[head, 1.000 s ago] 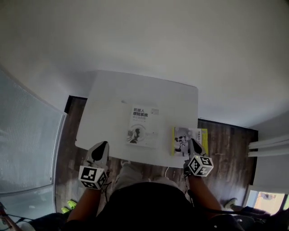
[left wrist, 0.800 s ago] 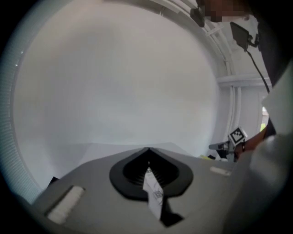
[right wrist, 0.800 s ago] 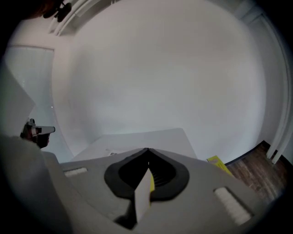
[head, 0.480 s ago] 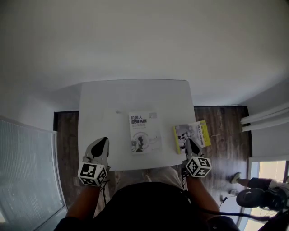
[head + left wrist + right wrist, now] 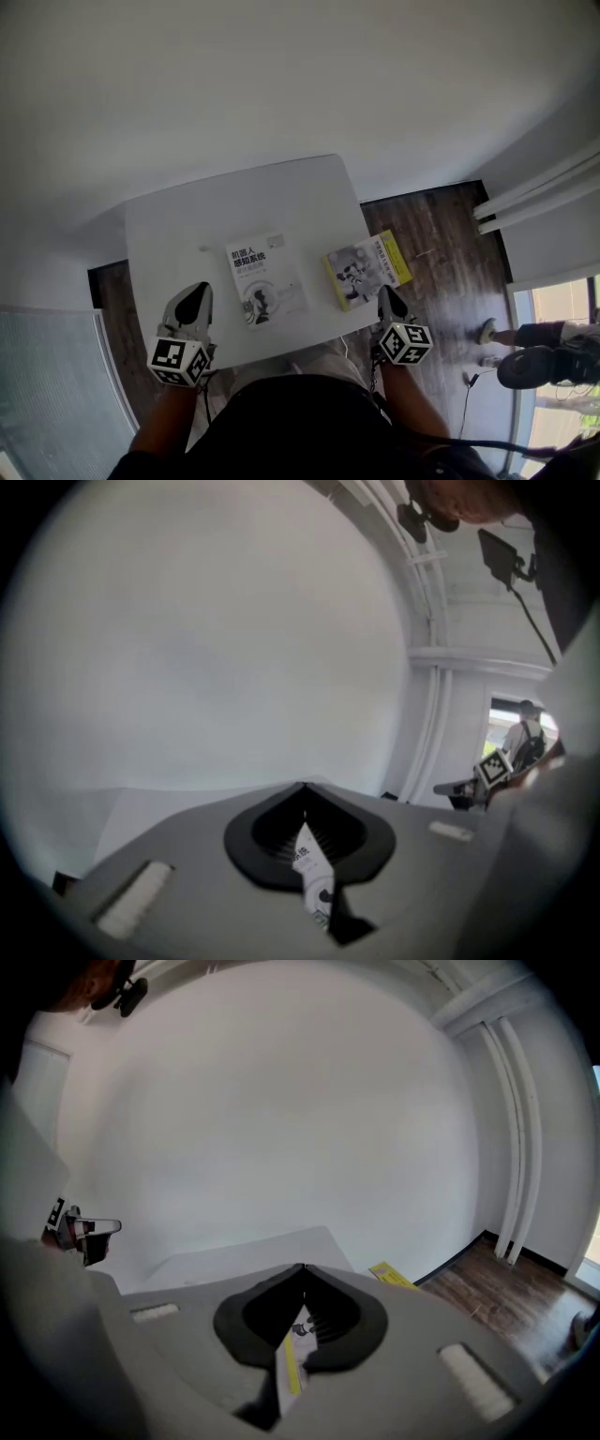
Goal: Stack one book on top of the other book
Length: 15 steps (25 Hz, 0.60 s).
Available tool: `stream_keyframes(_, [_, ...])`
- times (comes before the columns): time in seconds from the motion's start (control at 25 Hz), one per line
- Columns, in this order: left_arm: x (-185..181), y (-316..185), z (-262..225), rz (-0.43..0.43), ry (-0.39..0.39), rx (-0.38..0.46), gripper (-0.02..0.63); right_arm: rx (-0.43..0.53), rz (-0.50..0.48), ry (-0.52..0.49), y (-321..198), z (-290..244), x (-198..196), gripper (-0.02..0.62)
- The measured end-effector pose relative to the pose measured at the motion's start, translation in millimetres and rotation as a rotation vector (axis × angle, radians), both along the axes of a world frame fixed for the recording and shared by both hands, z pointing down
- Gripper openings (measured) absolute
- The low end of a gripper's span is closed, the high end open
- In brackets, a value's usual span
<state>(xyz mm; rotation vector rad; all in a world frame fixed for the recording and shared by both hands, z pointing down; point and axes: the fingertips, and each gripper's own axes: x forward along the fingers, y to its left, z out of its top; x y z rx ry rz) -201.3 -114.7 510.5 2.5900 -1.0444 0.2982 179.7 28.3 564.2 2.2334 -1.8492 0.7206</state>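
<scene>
Left gripper (image 5: 193, 302) and right gripper (image 5: 388, 304) hover at the table's (image 5: 178, 230) near edge, jaws closed, empty (tips meeting). White book (image 5: 265, 281) lies centrally; yellow book (image 5: 367, 269) overhangs the right edge.

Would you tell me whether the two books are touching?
Apart: the head view shows bare table between the white book and the yellow book.

The left book (image 5: 263, 281) is laid near the middle of the table (image 5: 187, 225), close to the near edge. The right book (image 5: 367, 269) is laid to its right, apart from it, and is hung partly over the table's right edge, above the floor (image 5: 436, 230). The left gripper (image 5: 196, 290) is held left of the left book. The right gripper (image 5: 385, 293) is held just before the right book.
</scene>
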Motion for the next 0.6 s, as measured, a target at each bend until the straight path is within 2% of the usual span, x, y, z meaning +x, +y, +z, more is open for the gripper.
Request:
stream_keyframes(0.24, [28, 3, 3, 0.039, -0.023, -0.01, 0.005, 0.044, 0.066, -0.039, 6, 8, 32, 0.003])
stream_keyframes(0.56, [64, 0, 1, 0.093, -0.043, 0.015, 0.005, -0.001, 0.173, -0.076, 26, 37, 73, 0.003])
stream_keyframes(0.6, [68, 0, 1, 0.102, -0.048, 0.018, 0.005, -0.01, 0.184, -0.087, 29, 41, 77, 0.044])
